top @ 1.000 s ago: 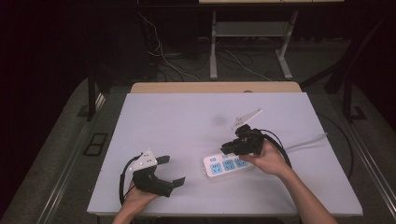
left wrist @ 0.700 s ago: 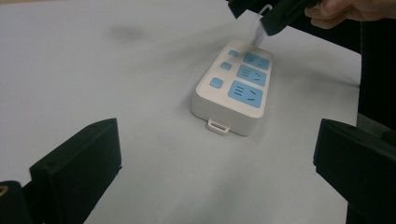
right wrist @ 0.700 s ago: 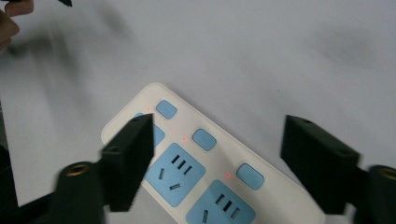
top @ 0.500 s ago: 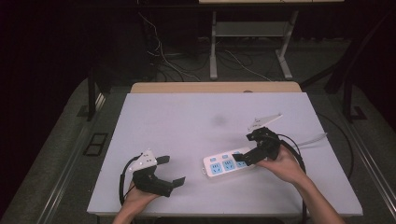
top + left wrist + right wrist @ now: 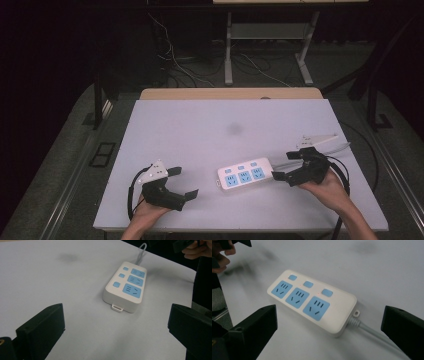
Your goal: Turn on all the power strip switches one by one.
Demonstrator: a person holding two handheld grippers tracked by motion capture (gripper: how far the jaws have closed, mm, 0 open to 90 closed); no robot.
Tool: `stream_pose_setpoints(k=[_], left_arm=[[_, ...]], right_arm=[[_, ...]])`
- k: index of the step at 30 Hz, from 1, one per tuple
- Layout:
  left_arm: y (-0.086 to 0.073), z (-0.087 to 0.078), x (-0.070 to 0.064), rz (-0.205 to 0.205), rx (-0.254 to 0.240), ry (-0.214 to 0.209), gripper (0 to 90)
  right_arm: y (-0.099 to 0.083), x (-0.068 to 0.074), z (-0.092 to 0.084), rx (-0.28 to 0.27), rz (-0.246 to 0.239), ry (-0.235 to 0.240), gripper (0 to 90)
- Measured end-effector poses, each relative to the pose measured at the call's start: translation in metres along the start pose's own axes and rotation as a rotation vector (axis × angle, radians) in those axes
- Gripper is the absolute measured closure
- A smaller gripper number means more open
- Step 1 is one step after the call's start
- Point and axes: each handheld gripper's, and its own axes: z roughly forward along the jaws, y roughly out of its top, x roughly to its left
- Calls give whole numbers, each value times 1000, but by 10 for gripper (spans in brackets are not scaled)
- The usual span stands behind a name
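Two grippers: both black two-jaw tools are in the person's hands over the pale grey table (image 5: pixel 200 125), neither grasping anything.
Left gripper (image 5: pixel 181 184): nearest the person at the table's front left, jaws spread apart with bare table between them; it has stayed where it was over the last second.
Right gripper (image 5: pixel 291 165): at the front right, just past the cable end of the strip. Its jaws have just been opening and now stand wide, with nothing between the pads. A second ago it sat over the strip's right end; since then it has drawn away toward the table's right edge.
White power strip with three blue sockets and three blue switches (image 5: pixel 245 174): lying flat, face up, between the two grippers at the front middle, touching neither. It lies in nearly the same place and angle as a second ago.
Grey cable (image 5: pixel 372 330): runs from the strip's end toward the right gripper and off the right side of the table.
Dark smudge (image 5: pixel 234 128): on the tabletop beyond the strip, near the centre.
Far ground: a metal stand (image 5: pixel 265 35) and loose wires on the dark floor behind the table.
Reading: the release and retreat suggest the placing of the strip is finished, so this step is likely done.
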Motion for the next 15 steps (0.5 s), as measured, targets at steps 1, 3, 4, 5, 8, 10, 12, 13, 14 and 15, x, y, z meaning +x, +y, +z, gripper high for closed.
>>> stream_pose_setpoints(k=[1,3,4,5,8,10,12,13,14,15], left_arm=[[0,0,0,2,2,1,0],[0,0,0,2,2,1,0],[0,0,0,2,3,1,0],[0,0,0,1,3,1,0],[0,0,0,2,3,3,0],[0,0,0,1,2,5,0],[0,-1,1,0,1,7,0],[0,-1,1,-2,1,8,0],[0,-1,1,-2,0,9,0],[0,-1,2,-3,0,9,0]], right_arm=[[-4,0,-2,-3,6,-1,4],[-12,0,-6,-16,18,-10,4],[-17,1,-8,-30,23,-16,4],[-21,1,-10,-41,31,-20,4],[-34,3,-14,-71,42,-32,4],[-42,5,-16,-86,49,-46,4],[-49,7,-18,-98,57,-55,4],[-52,8,-18,-102,59,-57,4],[-55,10,-19,-102,65,-59,4],[-58,10,-19,-103,67,-60,4]])
